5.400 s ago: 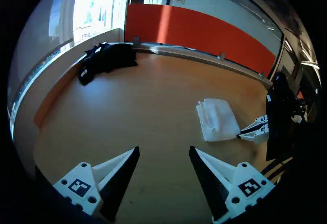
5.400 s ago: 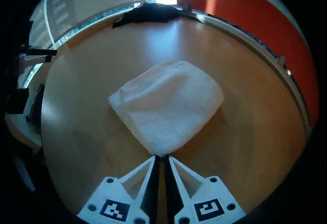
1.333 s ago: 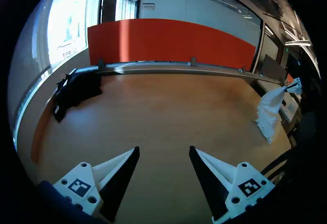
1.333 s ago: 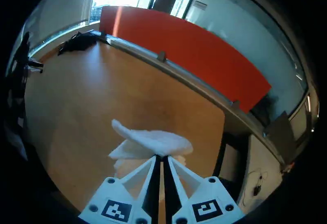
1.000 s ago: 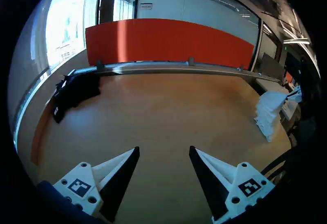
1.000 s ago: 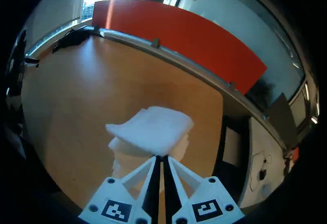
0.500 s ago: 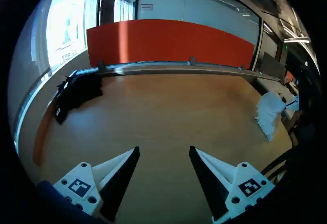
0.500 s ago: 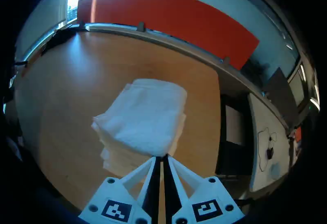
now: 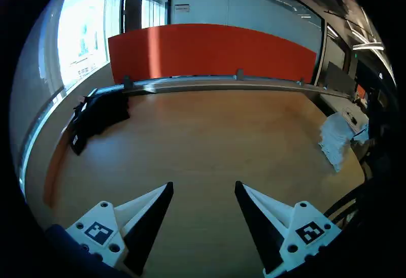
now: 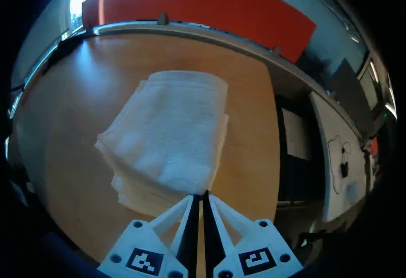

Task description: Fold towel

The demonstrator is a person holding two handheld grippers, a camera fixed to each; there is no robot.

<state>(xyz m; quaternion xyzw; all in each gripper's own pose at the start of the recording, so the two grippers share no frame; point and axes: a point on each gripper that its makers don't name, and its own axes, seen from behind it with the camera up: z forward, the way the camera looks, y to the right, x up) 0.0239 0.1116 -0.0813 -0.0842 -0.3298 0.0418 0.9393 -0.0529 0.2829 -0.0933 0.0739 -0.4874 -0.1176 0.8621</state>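
There is one wooden table (image 9: pixel 203 126), with one white towel (image 10: pixel 167 131) at its right edge. One black bundle (image 9: pixel 99 115) sits at the far left and one orange panel (image 9: pixel 213 49) stands along the far side. There are two grippers: the left gripper (image 9: pixel 203 184) and the right gripper (image 10: pixel 200 195).

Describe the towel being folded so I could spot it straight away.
Start at the wooden table before the orange partition. At the table's edge sits the white towel, folded thick on a white pile, its corner pinched in the right gripper. The other cloth is a black bundle by the window.
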